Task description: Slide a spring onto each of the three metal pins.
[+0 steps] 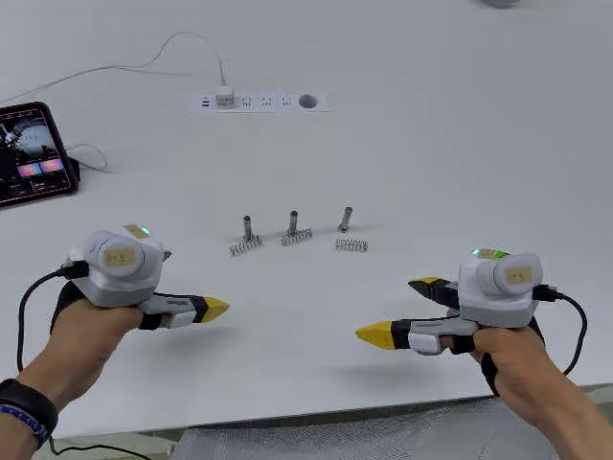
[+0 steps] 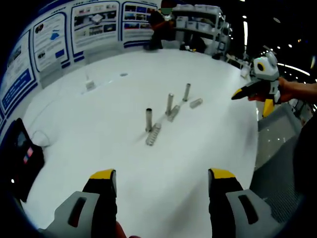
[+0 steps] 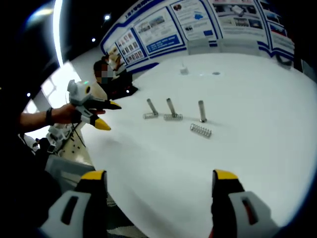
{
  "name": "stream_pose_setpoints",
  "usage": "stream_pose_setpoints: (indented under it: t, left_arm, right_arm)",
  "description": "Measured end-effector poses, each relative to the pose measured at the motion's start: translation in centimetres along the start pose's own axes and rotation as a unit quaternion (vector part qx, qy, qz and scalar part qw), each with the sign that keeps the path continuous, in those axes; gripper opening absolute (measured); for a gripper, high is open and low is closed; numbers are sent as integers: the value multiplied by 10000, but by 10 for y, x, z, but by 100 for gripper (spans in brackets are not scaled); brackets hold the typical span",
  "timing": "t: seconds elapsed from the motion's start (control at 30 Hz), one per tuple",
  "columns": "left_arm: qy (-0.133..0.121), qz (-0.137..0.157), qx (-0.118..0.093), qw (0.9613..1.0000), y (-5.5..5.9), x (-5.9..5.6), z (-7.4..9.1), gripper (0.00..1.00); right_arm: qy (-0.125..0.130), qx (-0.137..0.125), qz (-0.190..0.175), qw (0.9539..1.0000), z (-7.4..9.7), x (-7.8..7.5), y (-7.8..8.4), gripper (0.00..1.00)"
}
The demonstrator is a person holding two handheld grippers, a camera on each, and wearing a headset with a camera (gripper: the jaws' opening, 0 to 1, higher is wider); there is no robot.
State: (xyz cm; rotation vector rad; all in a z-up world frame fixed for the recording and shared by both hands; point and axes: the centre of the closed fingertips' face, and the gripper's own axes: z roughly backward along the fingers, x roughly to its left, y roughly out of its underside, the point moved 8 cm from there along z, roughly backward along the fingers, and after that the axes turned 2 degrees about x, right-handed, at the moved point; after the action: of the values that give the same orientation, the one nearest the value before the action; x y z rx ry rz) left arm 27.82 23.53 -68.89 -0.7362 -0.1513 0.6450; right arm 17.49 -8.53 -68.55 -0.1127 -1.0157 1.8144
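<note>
Here, tan stickers (image 1: 120, 256) illegible, three springs (image 1: 297, 237) lying beside three pins (image 1: 293, 222)

The tablet (image 1: 34, 153) is cut off by the head view's left edge, a grey object (image 1: 500, 3) by its top edge. Text on the posters (image 3: 198, 20) is blurred. Coils of the 3 springs (image 1: 351, 245) are too small to count.

A bare white bench (image 1: 460, 163) spreads wide. Blue-and-white posters (image 3: 163, 34) line the far wall, with shelves (image 2: 200, 22) near them. Strip lights (image 2: 245, 29) glow overhead.
</note>
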Motion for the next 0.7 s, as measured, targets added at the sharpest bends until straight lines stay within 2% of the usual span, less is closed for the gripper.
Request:
stream_pose_setpoints:
  t: [0.7]
  left_arm:
    - [298,-235,86,9992,-20,-4,-34,71]
  right_arm:
    - [96,-89,207,9997,5,-1,-5,89]
